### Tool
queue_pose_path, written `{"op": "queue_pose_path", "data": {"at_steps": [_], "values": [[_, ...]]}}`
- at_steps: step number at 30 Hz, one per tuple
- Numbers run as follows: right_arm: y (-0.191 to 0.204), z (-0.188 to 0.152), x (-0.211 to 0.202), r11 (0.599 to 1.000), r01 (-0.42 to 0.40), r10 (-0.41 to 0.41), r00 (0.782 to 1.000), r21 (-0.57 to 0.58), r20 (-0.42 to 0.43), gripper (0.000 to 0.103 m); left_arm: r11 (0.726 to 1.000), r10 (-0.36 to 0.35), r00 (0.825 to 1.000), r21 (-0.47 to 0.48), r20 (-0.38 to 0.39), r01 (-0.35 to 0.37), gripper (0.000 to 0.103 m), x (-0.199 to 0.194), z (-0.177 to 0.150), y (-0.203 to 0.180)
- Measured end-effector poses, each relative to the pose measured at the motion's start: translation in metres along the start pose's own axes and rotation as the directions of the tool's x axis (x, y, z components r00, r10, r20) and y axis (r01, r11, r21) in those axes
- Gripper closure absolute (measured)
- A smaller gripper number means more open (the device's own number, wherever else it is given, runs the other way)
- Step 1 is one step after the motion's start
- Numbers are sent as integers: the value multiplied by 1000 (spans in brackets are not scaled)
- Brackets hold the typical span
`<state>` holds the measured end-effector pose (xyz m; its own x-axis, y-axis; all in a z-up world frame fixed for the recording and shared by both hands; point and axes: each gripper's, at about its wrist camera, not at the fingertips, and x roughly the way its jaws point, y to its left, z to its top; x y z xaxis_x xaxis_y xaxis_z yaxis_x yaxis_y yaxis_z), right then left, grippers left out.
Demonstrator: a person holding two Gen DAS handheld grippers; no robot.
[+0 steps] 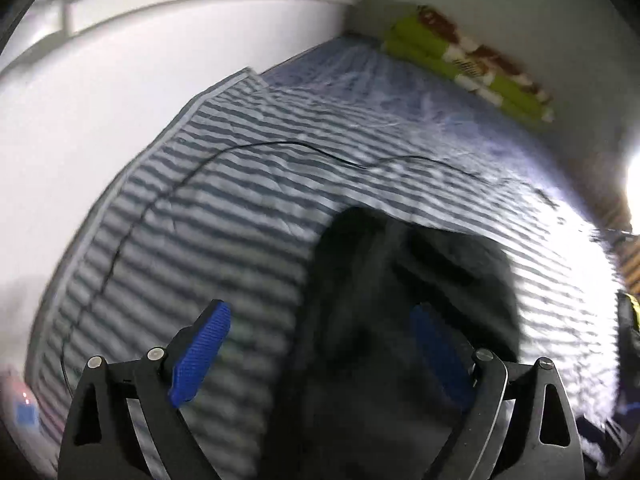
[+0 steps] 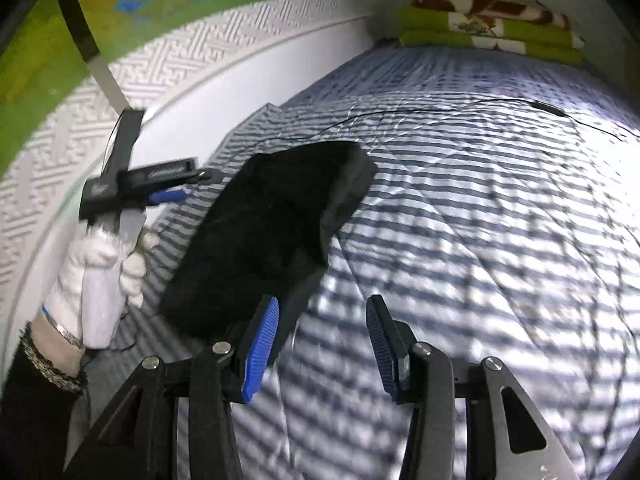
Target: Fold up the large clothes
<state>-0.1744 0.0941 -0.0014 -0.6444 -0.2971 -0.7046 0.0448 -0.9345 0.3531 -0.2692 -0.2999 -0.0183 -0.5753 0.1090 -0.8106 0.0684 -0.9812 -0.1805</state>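
Black garment (image 2: 264, 232) lies folded compact on striped bedcover (image 2: 460, 216).

Black garment (image 2: 264, 232), folded into a rectangle, on striped bedcover (image 2: 480, 240)

bed (image 2: 460, 240) fills centre and right of the right wrist frame, covered by a grey/white striped quilt (image 1: 224, 216). folded black garment (image 2: 272, 232) lies on the quilt, left of centre in the right wrist view, lower centre in the left wrist view. thin black cable (image 1: 288, 145) runs across the quilt above the garment. stack of folded green/brown/white blankets (image 2: 492, 24) sits at the far end of the bed, top right in both views. white panel (image 1: 140, 92) borders the bed's left edge.
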Motion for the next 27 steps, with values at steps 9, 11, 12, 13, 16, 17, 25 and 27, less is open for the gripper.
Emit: {"op": "queue_pose_path", "data": {"at_steps": [9,11,12,13,16,17,25,27], "values": [[-7,-75,-111,999,37,-37,999,3,2,61,996,61,984,75,-166,-49,9,-4,-123,-39],[-11,-92,-139,998,57,-57,998,-6,4,61,997,67,987,56,-146,-59,9,-32,-137,-43],[-13,-97,-147,998,64,-64,998,-6,4,61,996,72,989,53,-130,-65,9,-47,-142,-46],[-15,-101,-156,998,70,-69,998,-6,5,61,996,72,991,53,-112,-66,9,-65,-148,-51],[-13,-121,-197,997,73,-73,997,5,29,61,995,63,998,84,-25,-60,9,-138,-167,-80],[-12,-125,-208,998,67,-67,997,11,38,61,994,57,998,96,6,-57,9,-162,-175,-92],[14,-159,-288,998,54,-50,992,-32,117,60,984,-18,986,178,165,-11,8,-324,-255,-181],[22,-170,-305,996,71,-63,989,-56,134,60,981,-39,982,193,185,3,6,-351,-279,-198]]}}
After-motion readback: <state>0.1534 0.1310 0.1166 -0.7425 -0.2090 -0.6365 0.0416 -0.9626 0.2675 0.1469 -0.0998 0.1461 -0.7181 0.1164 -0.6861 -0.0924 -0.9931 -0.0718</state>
